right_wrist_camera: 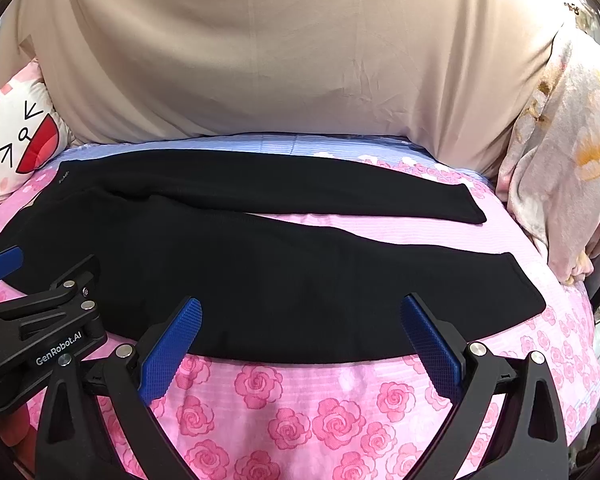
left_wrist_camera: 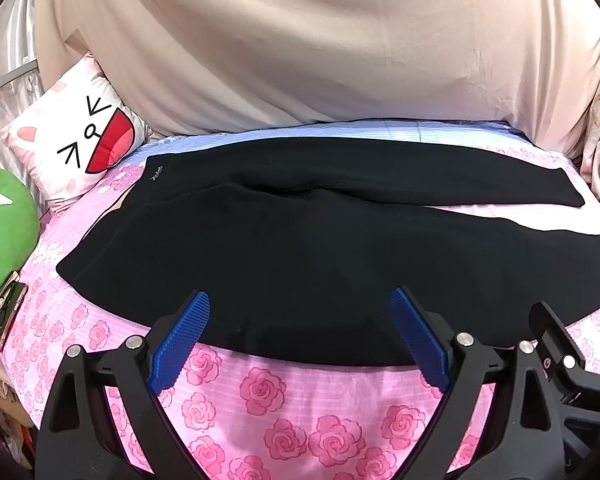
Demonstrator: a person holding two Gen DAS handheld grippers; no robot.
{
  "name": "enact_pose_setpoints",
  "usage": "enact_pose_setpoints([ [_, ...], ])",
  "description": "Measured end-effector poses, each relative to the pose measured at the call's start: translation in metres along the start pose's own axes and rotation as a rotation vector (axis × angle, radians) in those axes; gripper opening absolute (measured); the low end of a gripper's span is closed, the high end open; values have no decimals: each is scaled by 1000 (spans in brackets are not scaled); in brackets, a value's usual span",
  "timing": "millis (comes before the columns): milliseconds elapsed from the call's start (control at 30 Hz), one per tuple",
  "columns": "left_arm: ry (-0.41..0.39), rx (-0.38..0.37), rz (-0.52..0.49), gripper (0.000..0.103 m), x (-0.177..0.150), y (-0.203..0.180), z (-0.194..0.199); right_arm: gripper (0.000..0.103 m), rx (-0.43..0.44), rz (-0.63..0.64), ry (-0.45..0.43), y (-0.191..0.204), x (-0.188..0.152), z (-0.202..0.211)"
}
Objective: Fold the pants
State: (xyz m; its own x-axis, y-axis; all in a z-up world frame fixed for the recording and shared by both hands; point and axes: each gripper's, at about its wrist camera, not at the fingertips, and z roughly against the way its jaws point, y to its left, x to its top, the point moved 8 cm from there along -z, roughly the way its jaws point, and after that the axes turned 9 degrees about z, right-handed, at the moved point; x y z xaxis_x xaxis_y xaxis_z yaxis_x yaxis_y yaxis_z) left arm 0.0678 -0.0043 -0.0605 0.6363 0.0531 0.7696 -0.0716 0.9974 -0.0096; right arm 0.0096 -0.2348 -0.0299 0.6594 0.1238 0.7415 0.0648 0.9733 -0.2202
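**Both tongs open at the near edge of the pants**

The left tongs stand wide open, holding nothing, their blue ribbed fingertips over the near hem-side edge of the black knit pants. The right tongs gape just as wide, also empty, at the same near edge, further toward the leg ends. The pants lie flat across the bed with its pink rose-printed sheet, waistband toward the left side, two legs splayed toward the right. A white cartoon-face pillow sits at the far left corner; beige draped cloth rises behind.
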Motion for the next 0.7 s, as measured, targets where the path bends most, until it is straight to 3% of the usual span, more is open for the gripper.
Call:
enact_pose_setpoints([
  [700, 29, 19, -6, 90, -2, -3, -18, 98, 23, -5, 38, 4, -2, -22],
])
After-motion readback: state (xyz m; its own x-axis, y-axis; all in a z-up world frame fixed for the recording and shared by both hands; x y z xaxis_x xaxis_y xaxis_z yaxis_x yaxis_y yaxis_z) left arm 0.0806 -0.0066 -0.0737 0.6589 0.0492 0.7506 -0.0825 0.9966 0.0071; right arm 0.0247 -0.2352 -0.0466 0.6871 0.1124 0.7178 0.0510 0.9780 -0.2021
